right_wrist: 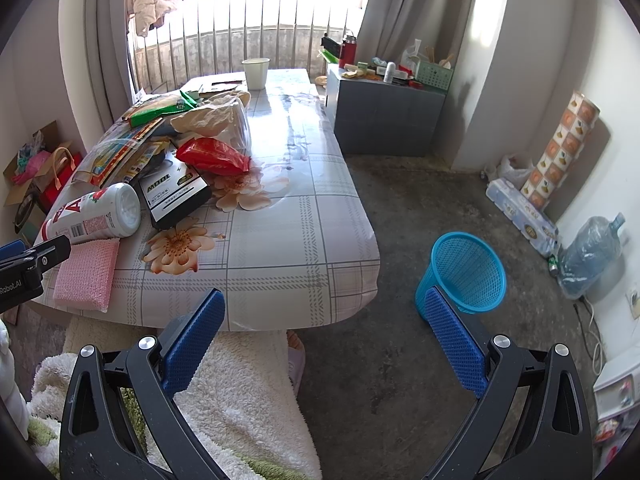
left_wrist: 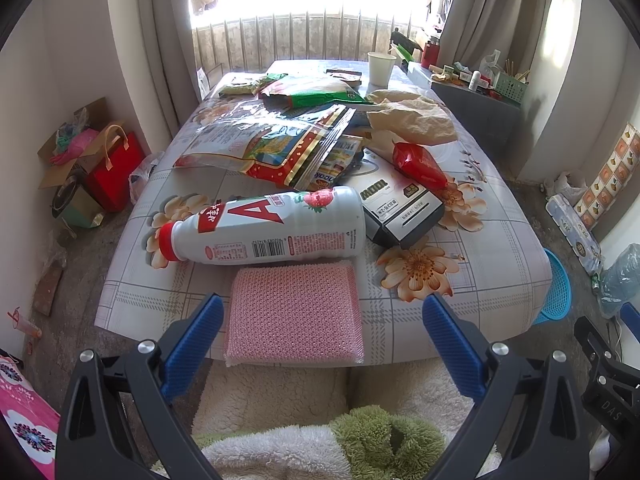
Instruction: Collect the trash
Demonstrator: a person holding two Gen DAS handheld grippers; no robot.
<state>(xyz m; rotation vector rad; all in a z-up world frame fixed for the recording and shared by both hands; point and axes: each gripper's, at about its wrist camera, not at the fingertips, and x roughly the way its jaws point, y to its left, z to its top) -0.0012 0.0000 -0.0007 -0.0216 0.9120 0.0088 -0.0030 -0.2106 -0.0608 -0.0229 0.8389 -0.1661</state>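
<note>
Left wrist: I'm holding the left tool (left_wrist: 322,320) spread wide, empty, straddling the pink sponge (left_wrist: 294,312) at the desk (left_wrist: 480,264) edge; bottle (left_wrist: 264,228) and wrappers (left_wrist: 280,148) are piling behind. Right tool (right_wrist: 320,316) is gaping, empty, near the blue basket (right_wrist: 464,272), probably staged for drop-offs.

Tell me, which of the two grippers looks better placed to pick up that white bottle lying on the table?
Probably the left gripper: it is open and faces the white bottle just beyond the pink sponge. The right gripper points toward floor and blue basket.
</note>
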